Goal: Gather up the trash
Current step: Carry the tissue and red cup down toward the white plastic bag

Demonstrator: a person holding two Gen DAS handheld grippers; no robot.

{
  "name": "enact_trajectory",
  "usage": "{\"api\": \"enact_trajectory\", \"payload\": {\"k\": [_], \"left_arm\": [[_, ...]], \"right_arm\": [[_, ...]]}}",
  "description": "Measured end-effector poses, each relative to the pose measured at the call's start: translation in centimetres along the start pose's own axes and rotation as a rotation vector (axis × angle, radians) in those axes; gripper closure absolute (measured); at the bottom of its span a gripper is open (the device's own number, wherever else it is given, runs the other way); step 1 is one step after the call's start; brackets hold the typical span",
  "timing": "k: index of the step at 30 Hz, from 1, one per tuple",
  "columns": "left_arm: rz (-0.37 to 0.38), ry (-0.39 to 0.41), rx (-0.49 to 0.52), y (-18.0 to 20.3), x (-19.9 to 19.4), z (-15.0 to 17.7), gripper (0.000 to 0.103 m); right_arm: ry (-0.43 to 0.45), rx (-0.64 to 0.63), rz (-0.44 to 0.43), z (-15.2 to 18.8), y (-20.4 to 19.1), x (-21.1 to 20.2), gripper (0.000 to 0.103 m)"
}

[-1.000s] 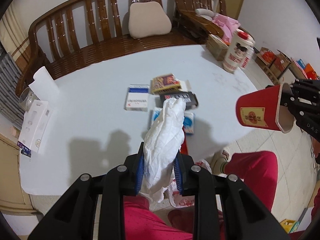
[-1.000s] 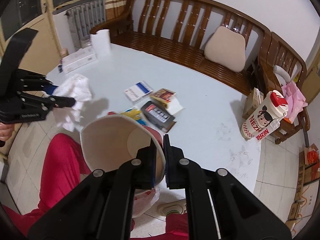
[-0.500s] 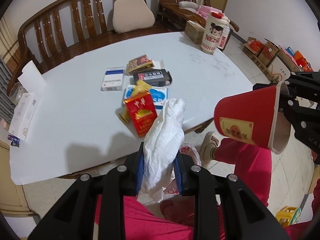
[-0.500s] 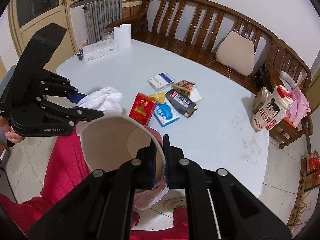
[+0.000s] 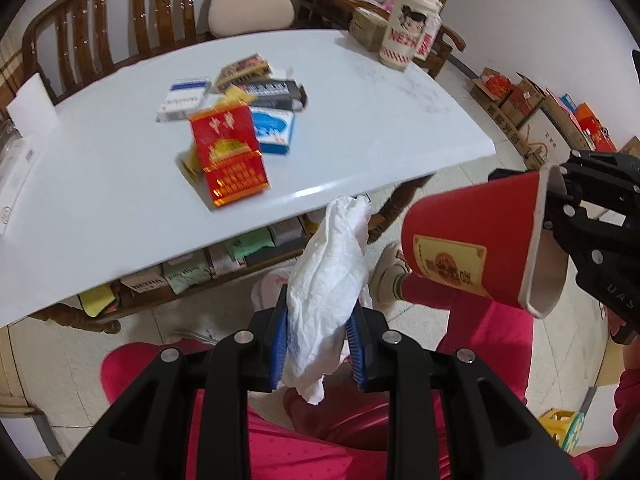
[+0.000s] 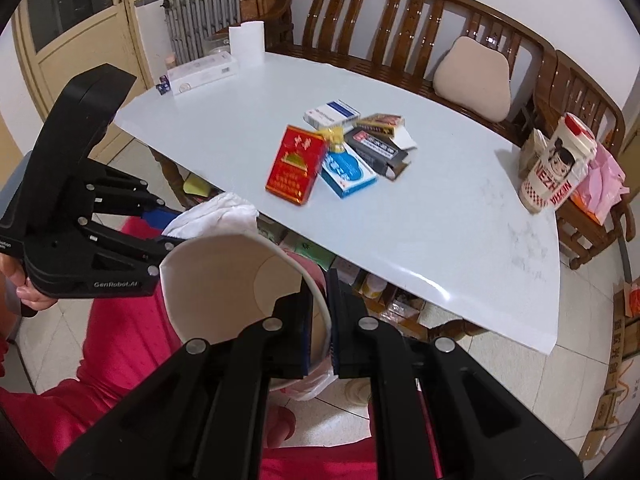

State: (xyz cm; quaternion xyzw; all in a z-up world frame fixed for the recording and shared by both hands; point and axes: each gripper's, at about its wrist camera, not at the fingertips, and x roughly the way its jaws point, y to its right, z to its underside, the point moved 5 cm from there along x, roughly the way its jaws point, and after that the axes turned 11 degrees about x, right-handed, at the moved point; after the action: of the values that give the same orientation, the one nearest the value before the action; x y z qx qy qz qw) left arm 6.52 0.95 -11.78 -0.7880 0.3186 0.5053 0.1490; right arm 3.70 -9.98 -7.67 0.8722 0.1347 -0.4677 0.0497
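My left gripper (image 5: 318, 348) is shut on a crumpled white tissue (image 5: 332, 280), held off the near edge of the table above a person's red trousers. The same tissue (image 6: 216, 216) shows beside the left gripper (image 6: 172, 226) in the right wrist view. My right gripper (image 6: 320, 320) is shut on the rim of a red paper cup (image 5: 476, 240), whose white inside (image 6: 224, 280) looks empty. The cup hangs tilted just right of the tissue. Several small packs lie on the white table (image 5: 100, 200), among them a red pack (image 5: 230, 152) and a blue-and-white one (image 5: 274, 128).
A white plastic bag (image 6: 316, 384) lies on the floor below the cup. Boxes and papers sit on the shelf under the table (image 5: 240, 248). A wooden bench (image 6: 400, 28) with a cushion stands behind, a tall printed canister (image 6: 556, 164) on the right edge, cardboard boxes (image 5: 520, 100) on the floor.
Both grippers have drawn back from above the table and sunk past its near edge, still carrying the tissue and the cup. The table's underside shelf has come into view.
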Motion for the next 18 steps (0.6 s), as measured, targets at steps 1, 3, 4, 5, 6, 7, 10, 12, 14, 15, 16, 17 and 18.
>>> {"api": "enact_trajectory", "payload": {"k": [1, 3, 4, 5, 6, 7, 10, 12, 14, 15, 16, 17, 18], "left_arm": [[-0.003, -0.001, 0.003, 0.2, 0.2, 0.2, 0.077], [-0.011, -0.001, 0.01, 0.6, 0.9, 0.5, 0.077], [-0.01, -0.002, 0.015, 0.8, 1.2, 0.7, 0.077], [-0.011, -0.006, 0.021, 1.0, 1.6, 0.9, 0.077], [-0.015, -0.012, 0.028, 1.3, 2.2, 1.2, 0.077], [-0.017, -0.018, 0.034, 1.5, 2.7, 1.4, 0.077], [-0.005, -0.04, 0.029, 2.0, 4.3, 2.3, 0.077], [-0.009, -0.053, 0.031, 2.1, 5.4, 2.7, 0.077], [-0.009, -0.069, 0.028, 2.3, 6.6, 3.2, 0.077], [-0.007, -0.083, 0.027, 2.4, 7.3, 3.5, 0.077], [-0.01, -0.092, 0.028, 2.4, 7.9, 3.8, 0.077], [-0.02, -0.105, 0.034, 2.5, 8.8, 4.1, 0.077], [-0.027, -0.118, 0.038, 2.5, 9.5, 4.3, 0.077]], "right_arm": [[-0.004, 0.005, -0.007, 0.4, 0.0, 0.2, 0.095], [-0.013, 0.016, -0.01, 1.3, 0.1, 0.6, 0.095], [-0.016, 0.015, -0.005, 1.6, 0.1, 0.8, 0.095], [-0.02, 0.017, -0.001, 2.0, 0.1, 1.1, 0.095], [-0.026, 0.024, -0.001, 2.4, 0.1, 1.5, 0.095], [-0.033, 0.03, -0.004, 2.7, 0.2, 1.8, 0.095], [-0.053, 0.047, 0.005, 3.9, 0.6, 3.2, 0.095], [-0.069, 0.062, 0.012, 4.7, 0.9, 4.3, 0.095], [-0.087, 0.079, 0.011, 5.6, 1.1, 5.4, 0.095], [-0.094, 0.084, 0.013, 5.9, 1.2, 5.8, 0.095], [-0.099, 0.087, 0.018, 6.2, 1.3, 6.3, 0.095], [-0.104, 0.088, 0.023, 6.6, 1.3, 6.8, 0.095], [-0.112, 0.093, 0.021, 7.0, 1.3, 7.5, 0.095]]}}
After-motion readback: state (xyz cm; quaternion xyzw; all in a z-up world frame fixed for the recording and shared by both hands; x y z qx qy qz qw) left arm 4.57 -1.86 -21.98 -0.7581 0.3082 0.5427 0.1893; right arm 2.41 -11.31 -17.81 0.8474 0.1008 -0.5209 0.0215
